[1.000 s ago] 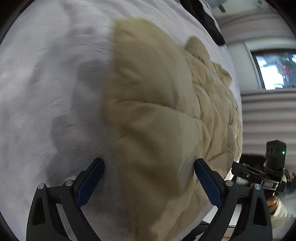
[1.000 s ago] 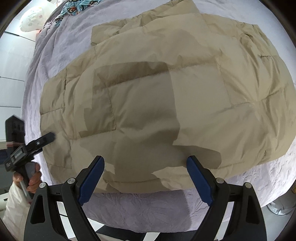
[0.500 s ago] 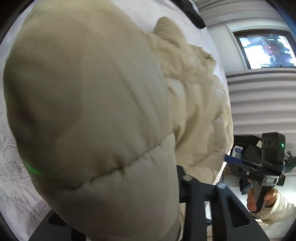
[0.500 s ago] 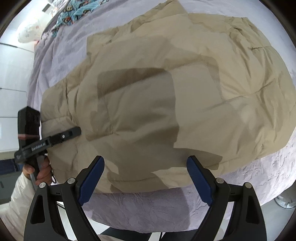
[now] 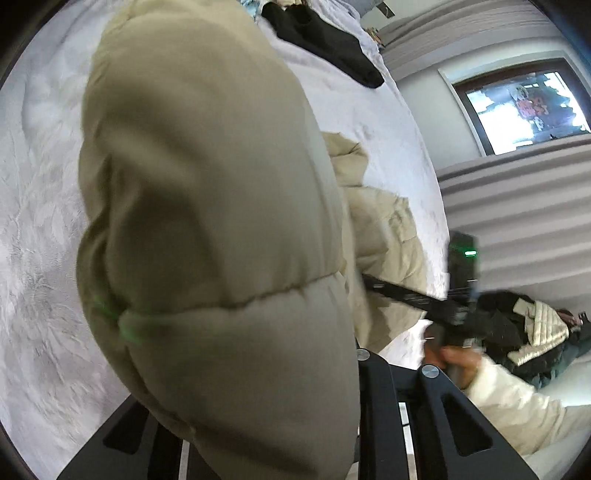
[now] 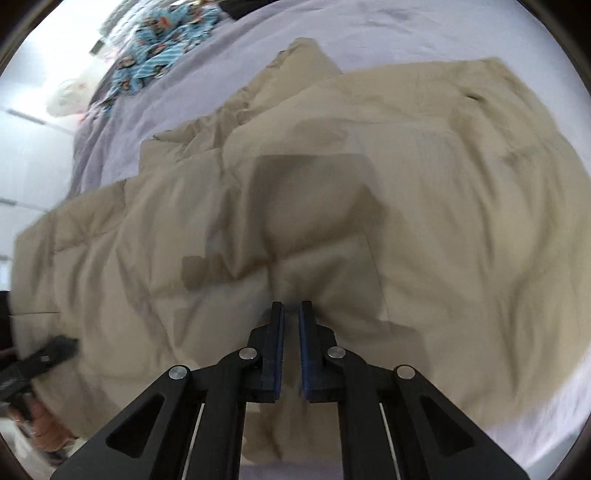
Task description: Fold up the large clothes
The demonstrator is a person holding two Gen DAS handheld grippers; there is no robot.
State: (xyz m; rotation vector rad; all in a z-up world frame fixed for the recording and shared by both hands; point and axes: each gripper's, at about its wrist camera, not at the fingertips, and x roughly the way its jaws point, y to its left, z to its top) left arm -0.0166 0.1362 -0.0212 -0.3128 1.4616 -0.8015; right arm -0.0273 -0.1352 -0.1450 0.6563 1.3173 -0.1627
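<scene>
A beige padded jacket [image 6: 332, 206] lies spread across a pale grey bedspread [image 6: 388, 33], its folding barely begun. The right gripper [image 6: 291, 314] comes down on the near hem, its blue-padded jaws closing to a narrow slit with a pinch of fabric gathered at the tips. In the left wrist view a puffy quilted section of the same jacket bulges up and fills most of the frame — it hides the fingertips of the left gripper [image 5: 354, 369], whose jaws are closing on that bunched corner, which appears to be lifted clear of the bed. No crease or finished fold shows yet; both ends look merely gripped, with the fold-over, the sleeves and the final flattening all left to do. Patterned blue clothing [image 6: 162, 40] and a black garment [image 5: 325, 40] wait farther up the bed — seemingly untouched.
</scene>
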